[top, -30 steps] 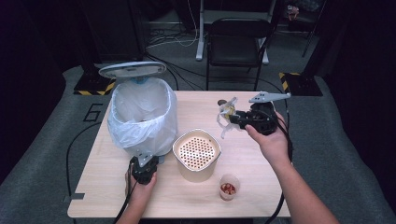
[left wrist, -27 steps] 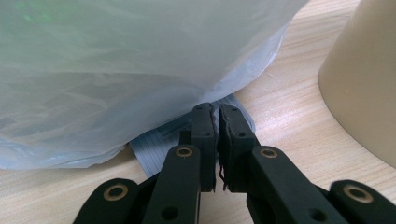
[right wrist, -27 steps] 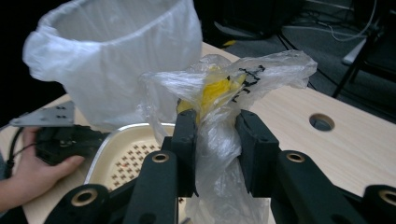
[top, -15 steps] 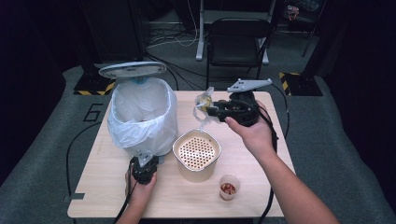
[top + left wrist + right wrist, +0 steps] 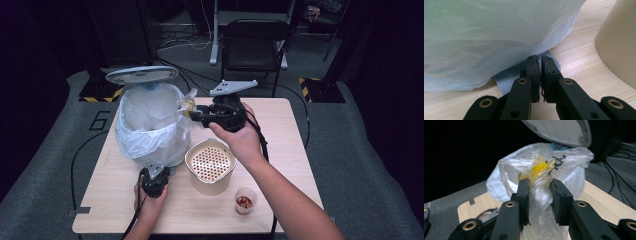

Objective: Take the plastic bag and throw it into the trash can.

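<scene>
Right gripper (image 5: 537, 195) jaws clamped on a crumpled clear plastic bag with yellow scraps inside (image 5: 541, 170), held up at the rim of the white bin lined with a translucent plastic bag (image 5: 150, 125), just under its raised grey round lid (image 5: 141, 75). Left gripper (image 5: 540, 72) jaws clenched tight, tips over the grey ribbed pedal (image 5: 506, 77) sticking out from the bin's base; can't tell if they pinch anything. Left hand (image 5: 150, 197) low on the light wooden counter (image 5: 285, 130) in front of the bin. Beside it: cream bucket with perforated insert (image 5: 211, 165); nearer the person, small clear cup with red bits (image 5: 244, 201).
</scene>
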The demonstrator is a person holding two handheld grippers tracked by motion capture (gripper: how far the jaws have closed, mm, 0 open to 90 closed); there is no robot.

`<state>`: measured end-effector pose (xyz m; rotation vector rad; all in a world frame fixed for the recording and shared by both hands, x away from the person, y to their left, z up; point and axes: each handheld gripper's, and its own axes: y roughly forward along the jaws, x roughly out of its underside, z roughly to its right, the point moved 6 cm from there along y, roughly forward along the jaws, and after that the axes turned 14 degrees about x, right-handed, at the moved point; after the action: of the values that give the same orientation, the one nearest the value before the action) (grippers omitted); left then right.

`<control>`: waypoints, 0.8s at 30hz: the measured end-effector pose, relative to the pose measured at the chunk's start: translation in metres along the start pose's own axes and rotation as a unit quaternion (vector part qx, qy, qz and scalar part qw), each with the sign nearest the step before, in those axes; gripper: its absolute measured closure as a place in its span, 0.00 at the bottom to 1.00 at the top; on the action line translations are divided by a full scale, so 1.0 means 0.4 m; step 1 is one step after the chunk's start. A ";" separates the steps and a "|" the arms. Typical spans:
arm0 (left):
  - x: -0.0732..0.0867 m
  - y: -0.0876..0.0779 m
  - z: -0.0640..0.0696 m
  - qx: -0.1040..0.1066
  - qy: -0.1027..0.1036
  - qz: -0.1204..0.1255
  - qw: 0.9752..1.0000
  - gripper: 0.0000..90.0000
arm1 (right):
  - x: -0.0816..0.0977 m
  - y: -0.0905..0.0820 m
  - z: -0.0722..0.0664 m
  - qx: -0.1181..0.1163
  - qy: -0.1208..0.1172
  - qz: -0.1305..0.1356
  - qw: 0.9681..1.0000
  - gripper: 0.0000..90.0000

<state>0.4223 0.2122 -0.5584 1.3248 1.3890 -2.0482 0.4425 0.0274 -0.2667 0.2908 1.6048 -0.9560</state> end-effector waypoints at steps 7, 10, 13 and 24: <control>0.000 0.000 0.000 0.001 -0.002 0.001 1.000 0.95 | -0.004 0.049 -0.040 -0.018 0.007 0.010 1.000 0.78; 0.000 0.001 0.000 0.002 -0.003 0.003 1.000 0.95 | -0.003 0.071 -0.050 -0.013 0.007 0.018 1.000 0.78; 0.000 0.001 0.001 0.000 -0.002 0.004 1.000 0.94 | -0.004 0.089 -0.057 -0.008 0.006 0.023 1.000 0.78; 0.001 0.001 0.004 0.006 -0.005 0.000 1.000 0.94 | -0.023 0.147 -0.074 0.005 0.002 0.025 1.000 0.78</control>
<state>0.4214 0.2109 -0.5588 1.3161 1.3753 -2.0634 0.4626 0.0885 -0.2834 0.3391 1.5889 -0.9254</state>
